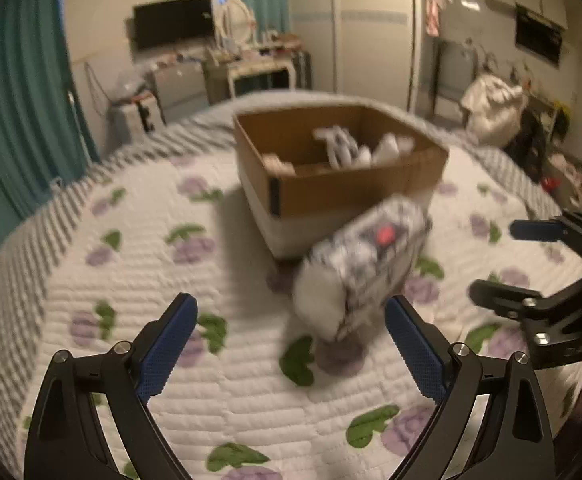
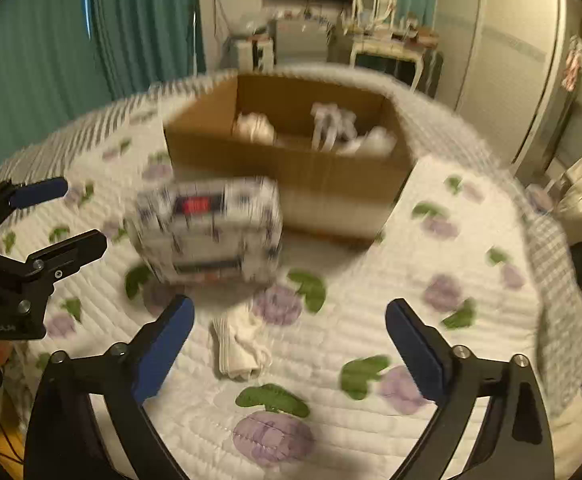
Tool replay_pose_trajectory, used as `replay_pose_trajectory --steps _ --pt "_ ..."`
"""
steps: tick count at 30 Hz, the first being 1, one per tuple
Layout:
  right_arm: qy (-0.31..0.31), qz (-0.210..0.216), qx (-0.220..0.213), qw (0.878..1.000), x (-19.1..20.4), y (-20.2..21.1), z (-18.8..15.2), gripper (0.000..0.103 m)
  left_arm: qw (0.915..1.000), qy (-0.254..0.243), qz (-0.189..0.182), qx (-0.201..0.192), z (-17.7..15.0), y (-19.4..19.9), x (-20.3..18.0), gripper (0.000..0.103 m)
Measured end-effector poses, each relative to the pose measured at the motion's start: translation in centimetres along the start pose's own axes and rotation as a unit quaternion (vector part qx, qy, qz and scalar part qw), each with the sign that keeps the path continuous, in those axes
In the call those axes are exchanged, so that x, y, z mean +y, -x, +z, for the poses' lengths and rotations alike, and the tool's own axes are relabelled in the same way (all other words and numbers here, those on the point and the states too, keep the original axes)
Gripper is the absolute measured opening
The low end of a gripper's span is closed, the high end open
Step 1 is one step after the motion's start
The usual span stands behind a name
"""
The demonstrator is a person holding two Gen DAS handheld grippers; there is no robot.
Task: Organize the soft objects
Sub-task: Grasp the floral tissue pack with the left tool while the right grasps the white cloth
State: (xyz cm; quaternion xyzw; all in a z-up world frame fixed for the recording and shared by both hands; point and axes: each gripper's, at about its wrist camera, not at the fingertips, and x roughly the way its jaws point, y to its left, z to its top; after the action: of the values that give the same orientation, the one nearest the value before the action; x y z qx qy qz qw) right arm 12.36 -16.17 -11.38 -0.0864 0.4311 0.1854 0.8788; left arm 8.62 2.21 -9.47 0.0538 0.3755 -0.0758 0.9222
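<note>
A white soft pack with grey print and a red label (image 1: 365, 264) lies on the bed in front of a cardboard box (image 1: 331, 188); it also shows in the right wrist view (image 2: 211, 230). The box (image 2: 291, 168) holds several white soft items (image 1: 347, 146). A folded white cloth (image 2: 239, 346) lies on the quilt between my right gripper's fingers. My left gripper (image 1: 291, 336) is open and empty, just short of the pack. My right gripper (image 2: 291, 336) is open and empty above the cloth. Both views are blurred.
The bed has a white quilt with purple flowers (image 2: 275, 436). My right gripper shows at the right edge of the left wrist view (image 1: 547, 264); my left gripper shows at the left of the right wrist view (image 2: 31, 232). Teal curtains (image 1: 19, 92) and furniture stand beyond the bed.
</note>
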Motion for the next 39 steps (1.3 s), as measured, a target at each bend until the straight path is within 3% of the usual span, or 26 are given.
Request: replay_pose_trajectory --steps 7,10,12,24,25,26,30,33,39 --pt "0.009 0.049 0.049 0.998 1.1 -5.0 -1.7 0.071 0.9985 -0.009 -0.020 0.050 -2.2 -3.5 -0.1 0.095" --pt "0.024 0.061 0.063 0.996 1.7 -5.7 -2.3 0.055 0.9978 -0.012 -0.027 0.059 -2.4 -4.1 -0.5 0.095" --pt "0.038 0.060 0.076 0.995 2.1 -5.9 -2.6 0.029 0.9979 -0.021 -0.026 0.055 -2.1 -4.2 -1.0 0.095" --pt "0.021 0.027 0.040 0.999 -0.1 -3.4 0.0 0.029 0.9978 -0.036 -0.053 0.018 1.4 -5.3 -2.3 0.094" --pt "0.020 0.026 0.039 0.999 -0.3 -3.3 0.2 0.029 0.9977 -0.037 -0.053 0.019 1.5 -5.6 -2.3 0.089" --pt "0.018 0.024 0.036 0.999 -0.6 -3.1 0.4 0.029 0.9974 -0.038 -0.057 0.022 1.6 -5.8 -2.4 0.078" --pt "0.018 0.016 0.033 0.999 -1.5 -2.7 0.7 0.029 0.9963 -0.040 -0.071 0.026 1.2 -5.8 -2.6 0.062" --pt "0.012 0.010 0.035 0.999 -1.7 -2.8 0.9 0.029 0.9966 -0.040 -0.067 0.027 1.0 -5.1 -2.8 0.054" --pt "0.005 -0.010 0.028 1.000 -1.8 -1.0 1.2 0.029 0.9980 -0.045 -0.036 0.027 0.7 -3.1 -3.9 0.046"
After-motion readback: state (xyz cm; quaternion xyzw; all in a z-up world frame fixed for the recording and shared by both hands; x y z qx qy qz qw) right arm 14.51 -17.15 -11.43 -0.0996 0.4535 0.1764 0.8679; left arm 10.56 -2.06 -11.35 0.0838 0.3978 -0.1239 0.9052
